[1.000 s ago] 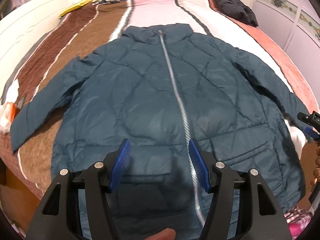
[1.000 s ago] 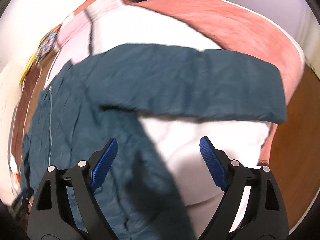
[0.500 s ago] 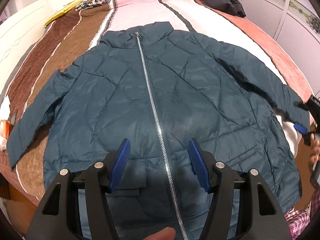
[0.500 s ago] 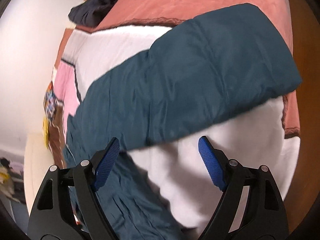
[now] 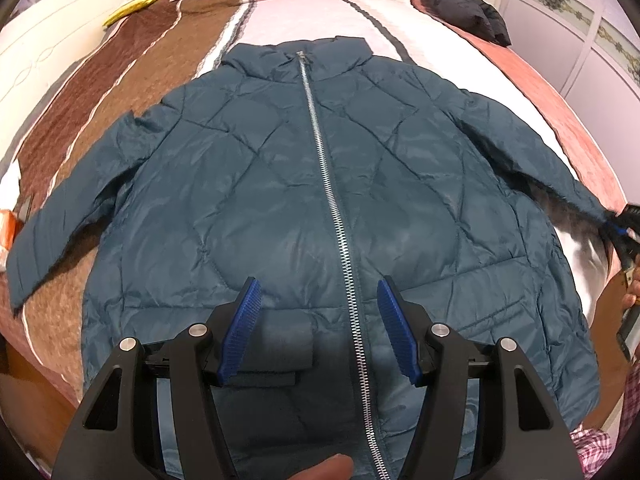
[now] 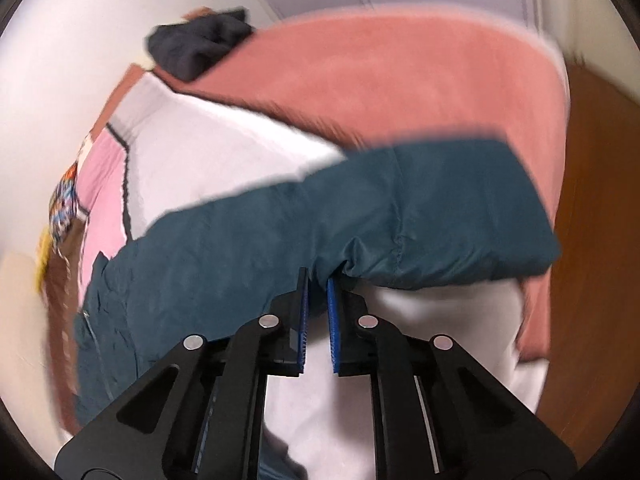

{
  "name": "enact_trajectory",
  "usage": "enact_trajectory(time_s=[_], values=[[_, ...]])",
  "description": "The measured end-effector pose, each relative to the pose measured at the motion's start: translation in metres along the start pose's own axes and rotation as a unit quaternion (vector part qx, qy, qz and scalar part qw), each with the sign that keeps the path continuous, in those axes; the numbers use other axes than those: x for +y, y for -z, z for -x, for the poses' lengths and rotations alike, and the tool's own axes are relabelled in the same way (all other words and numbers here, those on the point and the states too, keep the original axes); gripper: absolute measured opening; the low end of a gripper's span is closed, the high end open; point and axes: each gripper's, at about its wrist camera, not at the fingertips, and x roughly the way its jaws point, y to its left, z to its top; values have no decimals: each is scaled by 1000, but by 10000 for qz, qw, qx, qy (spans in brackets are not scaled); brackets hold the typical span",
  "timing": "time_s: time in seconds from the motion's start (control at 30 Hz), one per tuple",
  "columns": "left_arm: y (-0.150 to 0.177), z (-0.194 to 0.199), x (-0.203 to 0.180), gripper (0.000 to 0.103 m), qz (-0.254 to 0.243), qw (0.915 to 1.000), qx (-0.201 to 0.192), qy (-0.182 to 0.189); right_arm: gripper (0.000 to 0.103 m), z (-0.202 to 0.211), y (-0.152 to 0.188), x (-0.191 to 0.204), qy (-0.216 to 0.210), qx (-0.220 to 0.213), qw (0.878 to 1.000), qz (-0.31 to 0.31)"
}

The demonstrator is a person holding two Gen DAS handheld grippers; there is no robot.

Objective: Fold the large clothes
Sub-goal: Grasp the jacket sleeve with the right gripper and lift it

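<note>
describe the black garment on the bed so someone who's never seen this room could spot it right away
Start at the bed with the striped blanket, where a teal jacket lies spread flat. Look past its collar to the far right corner. The black garment lies bunched there on the salmon stripe, the only dark, crumpled piece.

Even indoor light; right view motion-blurred, fisheye-warped.

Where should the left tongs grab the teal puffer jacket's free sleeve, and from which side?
Grip the cuff end of the free sleeve, coming in from the outer left edge of the bed. That sleeve lies flat and angled outward on the brown bedspread, so its edge is exposed. The left tongs hang open over the jacket; the right tongs pinch the other sleeve.
</note>
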Motion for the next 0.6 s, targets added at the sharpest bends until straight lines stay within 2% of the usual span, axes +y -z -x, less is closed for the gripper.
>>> enact_trajectory(time_s=[0.17,0.27,0.33,0.43,0.57,0.6], values=[[3,3,17,60,244,9997,-59,43,6,28,-25,64,-253,-619,9937,895],[6,8,31,60,413,9990,-137,45,6,43,-31,118,-584,-920,9812,1595],[7,11,42,60,513,9985,-207,16,5,52,-27,164,-946,-1060,9656,2180],[7,15,62,60,725,9969,-309,-70,5,56,-6,220,-1440,-1043,9405,2896],[8,22,89,60,1055,9933,-449,-162,5,55,47,293,-1882,-991,8936,3952],[9,23,95,60,1119,9924,-473,-197,5,53,68,311,-1970,-938,8776,4268]])
